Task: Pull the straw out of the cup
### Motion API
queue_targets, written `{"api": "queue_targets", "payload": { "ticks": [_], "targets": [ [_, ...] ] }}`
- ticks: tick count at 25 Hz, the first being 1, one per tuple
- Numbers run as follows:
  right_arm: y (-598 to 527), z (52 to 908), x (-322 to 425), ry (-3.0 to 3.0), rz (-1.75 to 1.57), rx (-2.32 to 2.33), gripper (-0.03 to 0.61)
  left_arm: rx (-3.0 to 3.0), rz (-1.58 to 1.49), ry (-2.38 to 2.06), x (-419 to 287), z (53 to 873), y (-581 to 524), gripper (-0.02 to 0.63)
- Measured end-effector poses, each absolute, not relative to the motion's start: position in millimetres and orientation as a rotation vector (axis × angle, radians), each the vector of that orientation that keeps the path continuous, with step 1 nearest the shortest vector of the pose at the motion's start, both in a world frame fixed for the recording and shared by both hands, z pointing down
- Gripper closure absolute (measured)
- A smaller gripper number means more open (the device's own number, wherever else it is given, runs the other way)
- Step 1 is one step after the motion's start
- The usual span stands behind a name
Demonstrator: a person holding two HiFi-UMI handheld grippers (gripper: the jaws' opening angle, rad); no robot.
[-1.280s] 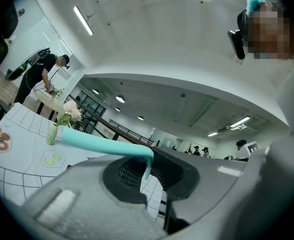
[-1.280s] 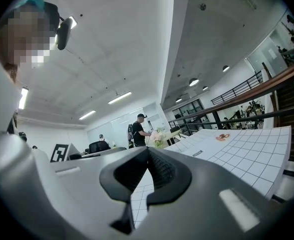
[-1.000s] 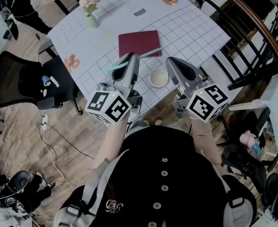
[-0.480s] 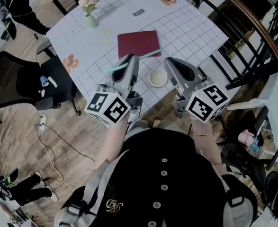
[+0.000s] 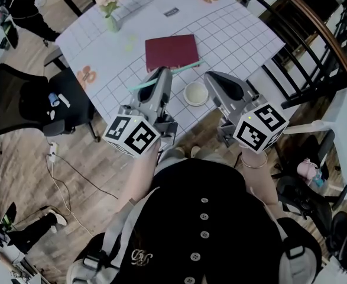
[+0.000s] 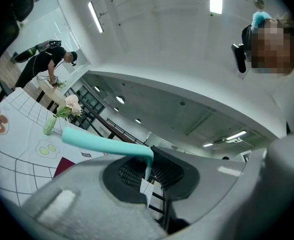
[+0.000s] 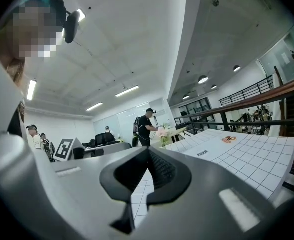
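My left gripper (image 5: 164, 71) is shut on a teal straw (image 5: 188, 67), which lies crosswise between the jaws and sticks out on both sides. In the left gripper view the straw (image 6: 101, 144) bends at the pads and runs off to the left from my left gripper (image 6: 149, 159). A white cup (image 5: 195, 93) stands on the gridded table (image 5: 238, 34) between the two grippers, with no straw in it. My right gripper (image 5: 211, 76) hovers just right of the cup. In the right gripper view my right gripper (image 7: 148, 151) has its jaws together with nothing held.
A maroon book (image 5: 171, 52) lies on the table beyond the cup. A vase of pink flowers (image 5: 110, 5) stands at the far left corner. A black office chair (image 5: 25, 105) is left of the table, and a dark railing (image 5: 315, 46) runs on the right.
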State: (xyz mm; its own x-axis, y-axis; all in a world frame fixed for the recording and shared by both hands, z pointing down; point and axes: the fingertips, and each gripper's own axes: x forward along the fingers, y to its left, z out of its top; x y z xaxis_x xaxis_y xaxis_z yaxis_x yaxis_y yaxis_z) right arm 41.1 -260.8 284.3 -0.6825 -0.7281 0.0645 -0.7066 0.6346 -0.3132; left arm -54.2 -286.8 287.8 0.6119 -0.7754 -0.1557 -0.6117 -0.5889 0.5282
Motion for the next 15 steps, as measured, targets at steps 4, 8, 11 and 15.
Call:
{"api": "queue_targets", "payload": {
  "ticks": [4, 8, 11, 15],
  "targets": [
    [-257.9, 289.1, 40.3, 2.786, -0.508, -1.213, 0.581, 2.418, -0.522, -1.096, -52.7, 288.2, -286.9, 0.594],
    [-257.0, 292.7, 38.7, 2.787, -0.516, -1.205, 0.581, 2.415, -0.523, -1.081, -50.7, 289.9, -287.1, 0.594],
    [-256.7, 292.1, 38.7, 2.785, -0.521, -1.204, 0.581, 2.411, -0.523, -1.077, -49.7, 291.6, -287.8, 0.594],
    [-256.3, 293.5, 40.5, 2.782, -0.529, -1.196, 0.581, 2.421, -0.515, -1.084, -49.6, 293.2, -287.8, 0.594]
  ]
}}
